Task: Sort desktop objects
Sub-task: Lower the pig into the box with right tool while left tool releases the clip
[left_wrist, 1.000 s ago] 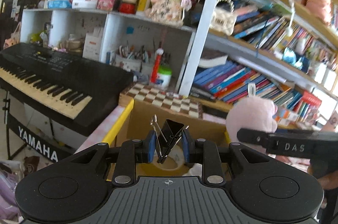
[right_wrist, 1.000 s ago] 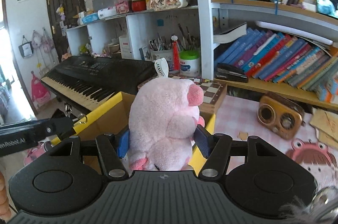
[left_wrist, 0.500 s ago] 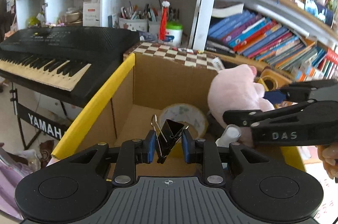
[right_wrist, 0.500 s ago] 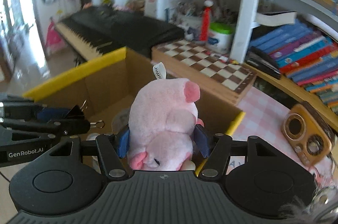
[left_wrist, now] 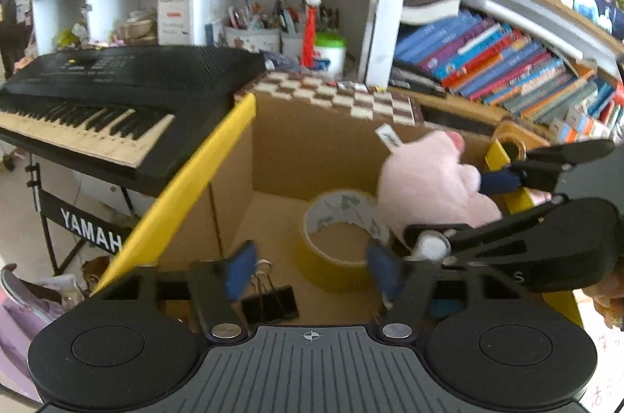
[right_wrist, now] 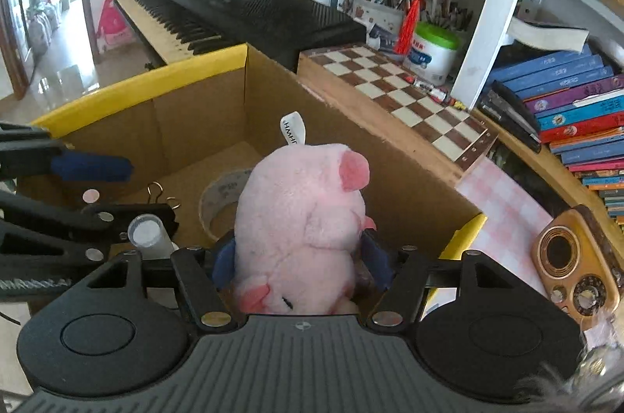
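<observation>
A cardboard box (left_wrist: 312,140) with yellow rims (right_wrist: 148,81) stands open in front of me. My left gripper (left_wrist: 312,266) is open over it. A black binder clip (left_wrist: 269,302) lies on the box floor just below the left finger. A roll of yellow tape (left_wrist: 335,249) lies beside it, also showing in the right wrist view (right_wrist: 218,194). My right gripper (right_wrist: 300,263) is shut on a pink plush pig (right_wrist: 300,214) and holds it inside the box, at the right in the left wrist view (left_wrist: 425,183).
A black Yamaha keyboard (left_wrist: 117,93) stands left of the box. A chessboard (right_wrist: 394,89) lies behind it. Shelves of books (left_wrist: 507,62) and pen cups (right_wrist: 390,7) line the back. A small gold radio (right_wrist: 573,268) sits on the pink checked table at the right.
My left gripper has opened and the binder clip has dropped onto the box floor. Both grippers have moved lower into the box; the pig stays gripped.
</observation>
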The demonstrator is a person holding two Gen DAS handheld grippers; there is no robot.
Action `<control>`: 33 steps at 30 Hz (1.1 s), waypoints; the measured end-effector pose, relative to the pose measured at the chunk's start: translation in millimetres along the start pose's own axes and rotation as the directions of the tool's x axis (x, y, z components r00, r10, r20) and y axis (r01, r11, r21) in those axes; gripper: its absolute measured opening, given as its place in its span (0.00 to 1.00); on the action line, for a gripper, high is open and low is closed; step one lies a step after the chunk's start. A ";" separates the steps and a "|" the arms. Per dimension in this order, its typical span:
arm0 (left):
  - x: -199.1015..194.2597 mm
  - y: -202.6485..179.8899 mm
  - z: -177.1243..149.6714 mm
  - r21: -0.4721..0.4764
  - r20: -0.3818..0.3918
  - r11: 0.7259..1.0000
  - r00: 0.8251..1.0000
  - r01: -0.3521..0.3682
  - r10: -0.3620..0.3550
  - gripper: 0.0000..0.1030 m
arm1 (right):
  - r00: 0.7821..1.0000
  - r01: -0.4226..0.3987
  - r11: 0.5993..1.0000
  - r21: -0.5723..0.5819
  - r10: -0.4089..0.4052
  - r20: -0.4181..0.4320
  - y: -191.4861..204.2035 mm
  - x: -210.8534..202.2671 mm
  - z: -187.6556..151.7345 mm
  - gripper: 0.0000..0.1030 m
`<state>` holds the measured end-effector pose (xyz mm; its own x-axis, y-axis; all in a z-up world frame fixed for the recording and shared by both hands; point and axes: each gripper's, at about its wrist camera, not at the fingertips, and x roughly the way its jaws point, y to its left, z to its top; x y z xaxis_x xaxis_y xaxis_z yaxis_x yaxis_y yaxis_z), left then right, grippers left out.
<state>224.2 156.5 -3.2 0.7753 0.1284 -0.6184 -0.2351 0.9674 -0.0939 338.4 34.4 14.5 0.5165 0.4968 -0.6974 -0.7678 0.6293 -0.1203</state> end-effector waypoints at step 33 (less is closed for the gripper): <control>-131.8 6.5 -33.1 0.053 0.222 0.992 0.967 0.112 -0.121 0.92 | 0.924 0.225 0.871 0.436 -0.333 0.189 37.8 -175.1 -80.3 0.68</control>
<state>101.0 138.7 51.9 0.9089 0.0558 -0.4133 -0.1155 0.9859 -0.1208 188.5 -76.8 75.3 0.8044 0.3623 -0.4708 -0.3875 0.9207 0.0465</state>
